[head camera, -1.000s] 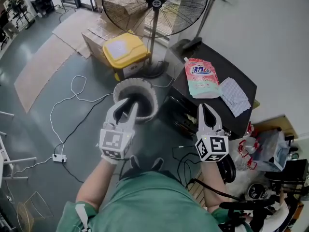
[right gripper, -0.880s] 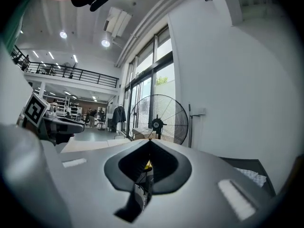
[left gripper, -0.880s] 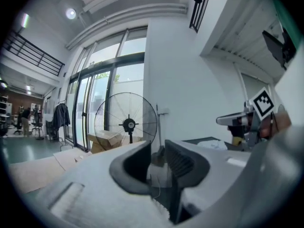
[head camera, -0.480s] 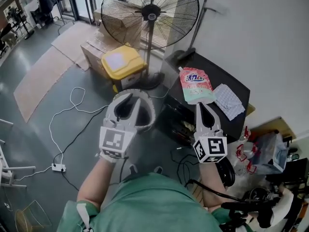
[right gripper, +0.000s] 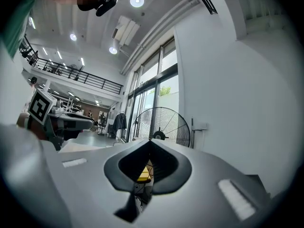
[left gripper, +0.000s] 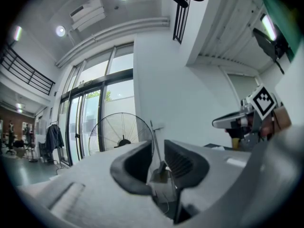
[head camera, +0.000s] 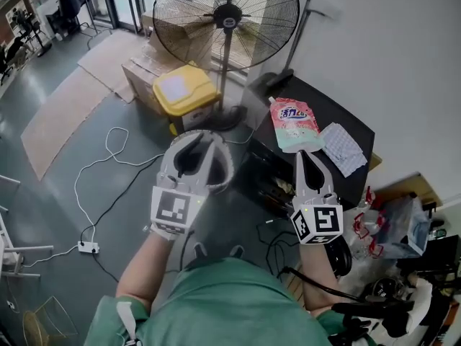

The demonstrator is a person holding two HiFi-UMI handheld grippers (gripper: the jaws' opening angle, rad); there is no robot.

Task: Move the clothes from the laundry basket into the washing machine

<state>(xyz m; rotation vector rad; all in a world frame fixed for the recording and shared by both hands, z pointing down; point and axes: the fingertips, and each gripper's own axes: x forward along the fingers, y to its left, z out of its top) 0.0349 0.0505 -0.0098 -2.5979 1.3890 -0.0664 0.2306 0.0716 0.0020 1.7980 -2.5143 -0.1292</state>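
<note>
Head view: laundry basket (head camera: pixel 225 170) on the floor below my left gripper (head camera: pixel 196 140), whose jaws are parted and empty; my right gripper (head camera: pixel 306 154) is closed on nothing. Clothes are hidden; I'd expect light, floppy cloth, so pinch a bunched fold.

Place: it looked like a tall workshop or lab hall, not a home.
Floor: (head camera: pixel 65 193) was bare grey, with a cardboard sheet (head camera: pixel 61 114) laid flat.
Ceiling: was high, with spotlights (right gripper: pixel 137 1) and a railed gallery (right gripper: pixel 71 74).
Front: had full-height glass doors (left gripper: pixel 90 122).
Gear: a big fan (head camera: pixel 227 13), boxes (head camera: pixel 144 67), a loose cable (head camera: pixel 108 150) and a power strip (head camera: pixel 88 248) stood about.
</note>
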